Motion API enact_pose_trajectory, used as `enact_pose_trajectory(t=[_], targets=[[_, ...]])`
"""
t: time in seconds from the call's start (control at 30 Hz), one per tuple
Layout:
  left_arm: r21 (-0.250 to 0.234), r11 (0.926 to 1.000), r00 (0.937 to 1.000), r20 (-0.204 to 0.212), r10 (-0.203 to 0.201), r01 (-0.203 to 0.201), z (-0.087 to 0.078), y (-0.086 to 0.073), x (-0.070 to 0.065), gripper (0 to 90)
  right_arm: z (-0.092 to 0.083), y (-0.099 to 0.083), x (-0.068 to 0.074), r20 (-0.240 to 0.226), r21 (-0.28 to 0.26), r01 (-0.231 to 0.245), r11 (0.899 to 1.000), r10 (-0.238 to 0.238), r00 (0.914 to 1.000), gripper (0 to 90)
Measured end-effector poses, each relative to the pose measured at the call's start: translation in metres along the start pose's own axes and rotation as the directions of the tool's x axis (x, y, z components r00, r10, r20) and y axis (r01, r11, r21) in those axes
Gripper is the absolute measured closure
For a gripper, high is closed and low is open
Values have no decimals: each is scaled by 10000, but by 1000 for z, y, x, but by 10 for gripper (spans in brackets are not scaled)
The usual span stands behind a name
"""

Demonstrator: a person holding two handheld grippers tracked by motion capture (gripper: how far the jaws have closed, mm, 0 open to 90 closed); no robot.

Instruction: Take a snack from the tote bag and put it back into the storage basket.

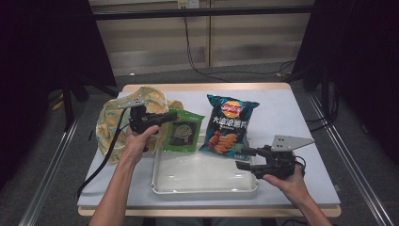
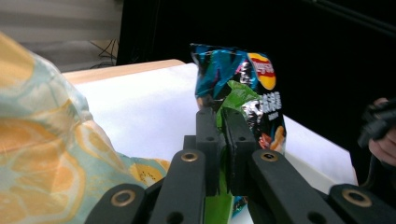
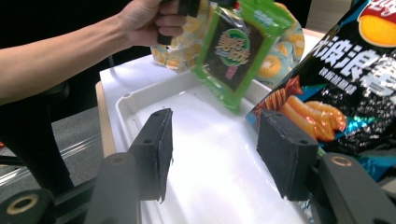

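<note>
While the left gripper (image 1: 162, 117) pinches the green packet (image 1: 182, 132) just above the tray (image 1: 160, 181), the thin grip probably slips; right gripper (image 1: 244, 158) wide, empty.

Green snack packet (image 1: 182, 132), hanging tilted, above white tray (image 1: 160, 186)

Tray (image 1: 157, 186) at table's (image 1: 301, 122) near edge, chip bag (image 1: 228, 125) behind it, small packet (image 1: 182, 132) left of bag, cloth (image 1: 110, 127) farthest left.
</note>
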State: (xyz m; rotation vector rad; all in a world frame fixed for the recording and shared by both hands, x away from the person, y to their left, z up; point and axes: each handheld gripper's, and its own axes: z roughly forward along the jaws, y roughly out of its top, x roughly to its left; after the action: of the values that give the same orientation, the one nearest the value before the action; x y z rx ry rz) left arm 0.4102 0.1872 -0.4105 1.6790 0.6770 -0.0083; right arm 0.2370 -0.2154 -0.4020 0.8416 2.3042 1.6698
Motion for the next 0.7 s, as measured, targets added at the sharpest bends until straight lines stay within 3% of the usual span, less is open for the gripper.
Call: enact_pose_trajectory(t=[0.1,0.23,0.43,0.7], targets=[[-203,9996,9997,-148,-206,203,4,-4,5,865,-3,-3,3,-57,-22,-40,10000,40,10000,458],[-142,9998,9996,-251,-162,159,6,-4,10,863,-7,-7,7,-143,22,-79,10000,79,9999,456],[772,9959,9969,-598,516,-469,7,-1,16,835,-11,-14,6,-44,63,-201,9998,202,9998,453],[1285,9906,9936,-961,587,-461,11,-3,23,762,-11,-16,5,-69,9,-226,9997,226,9997,450]])
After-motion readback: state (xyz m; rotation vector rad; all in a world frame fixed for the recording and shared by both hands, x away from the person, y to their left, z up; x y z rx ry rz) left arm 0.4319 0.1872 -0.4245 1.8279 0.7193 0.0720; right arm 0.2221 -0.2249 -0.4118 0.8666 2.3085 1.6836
